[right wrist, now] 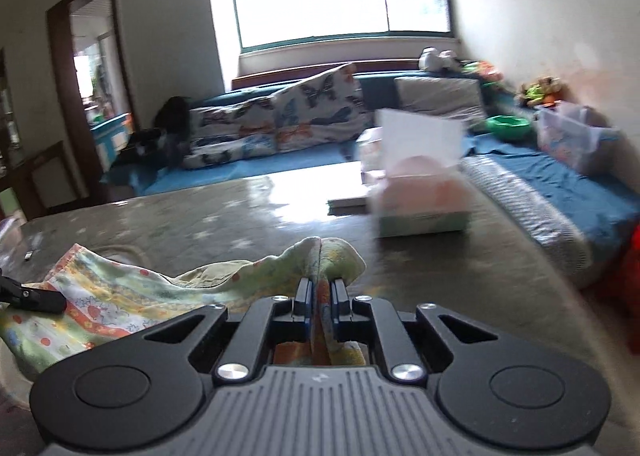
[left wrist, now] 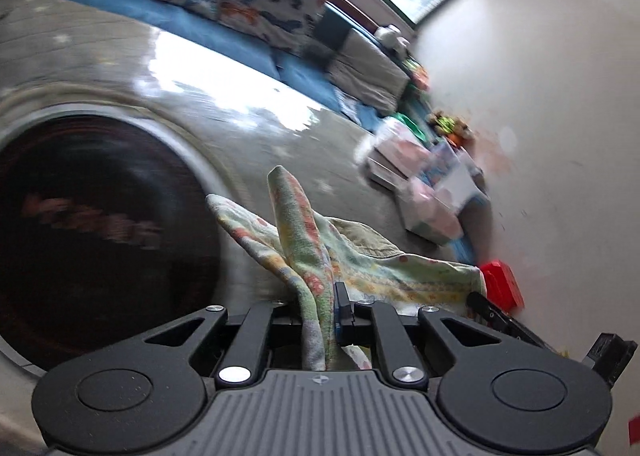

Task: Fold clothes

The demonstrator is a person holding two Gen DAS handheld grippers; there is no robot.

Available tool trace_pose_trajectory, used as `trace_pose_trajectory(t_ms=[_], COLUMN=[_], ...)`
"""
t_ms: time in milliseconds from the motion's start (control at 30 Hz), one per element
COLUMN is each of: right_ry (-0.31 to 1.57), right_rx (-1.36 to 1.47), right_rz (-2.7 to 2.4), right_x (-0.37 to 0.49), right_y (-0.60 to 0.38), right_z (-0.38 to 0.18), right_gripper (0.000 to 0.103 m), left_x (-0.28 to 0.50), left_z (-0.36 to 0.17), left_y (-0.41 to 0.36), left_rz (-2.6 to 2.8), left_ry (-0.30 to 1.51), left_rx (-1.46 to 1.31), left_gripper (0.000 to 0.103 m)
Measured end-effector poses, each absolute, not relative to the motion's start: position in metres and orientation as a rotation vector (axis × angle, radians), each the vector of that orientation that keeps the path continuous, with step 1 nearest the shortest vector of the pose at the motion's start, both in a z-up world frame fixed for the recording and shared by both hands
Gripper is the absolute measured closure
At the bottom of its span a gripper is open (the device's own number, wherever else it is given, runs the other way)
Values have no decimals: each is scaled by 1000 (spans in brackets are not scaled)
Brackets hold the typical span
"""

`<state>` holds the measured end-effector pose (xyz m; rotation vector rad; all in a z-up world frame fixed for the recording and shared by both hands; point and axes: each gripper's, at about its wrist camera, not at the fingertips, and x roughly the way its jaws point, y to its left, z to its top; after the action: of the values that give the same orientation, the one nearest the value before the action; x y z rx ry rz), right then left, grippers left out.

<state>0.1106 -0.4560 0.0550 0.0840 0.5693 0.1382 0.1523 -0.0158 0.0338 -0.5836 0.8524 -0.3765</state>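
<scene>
Glossy table (right wrist: 200,224): both grippers pinch patterned cloth (right wrist: 120,296), apparently lifted.

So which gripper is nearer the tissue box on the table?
Right. The right gripper, shut on the patterned cloth, has the tissue box just ahead, slightly to its right. The left gripper holds the cloth's other end, with the box farther off.

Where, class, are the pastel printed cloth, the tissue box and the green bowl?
Pastel printed cloth (right wrist: 120,296): right wrist view, on its flat spread part.
Pink-and-green tissue box (right wrist: 420,196): right wrist view, on its front face.
Green bowl (right wrist: 508,126): right wrist view, on its rim.
</scene>
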Motion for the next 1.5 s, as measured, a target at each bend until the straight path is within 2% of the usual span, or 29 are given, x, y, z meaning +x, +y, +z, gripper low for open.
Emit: trace_pose_trajectory(t_ms=[400,533,633,667,867,1033,1233,1500], right_ry=[570,659,693,691,653,678,720,744], right_rx=[110,105,101,105,130,145,126,102], right_rz=[-17,-49,-79,-90,-67,77,140,147], right_x=[108,114,117,116,115,129,152,157], right_y=[-519,-527,-530,-531,-535,-508,-483,-480], right_z=[48,19,7,6,17,17,3,0], right_gripper=[94,93,89,88,86,86,86,83], left_x=[185,188,187,187,193,202,222,249], left_z=[24,6,-2,-1,19,25,18,-11], left_y=[-95,-103,-96,-91,-82,-117,-159,-170], left_rz=[-463,-429,-379,-360,-331,-438,-510,-479], left_ry=[905,959,978,970,906,901,921,978], left_rx=[-445,-393,-360,-351,-339,-330,-311,-332], left_gripper=[92,85,72,70,72,73,74,74])
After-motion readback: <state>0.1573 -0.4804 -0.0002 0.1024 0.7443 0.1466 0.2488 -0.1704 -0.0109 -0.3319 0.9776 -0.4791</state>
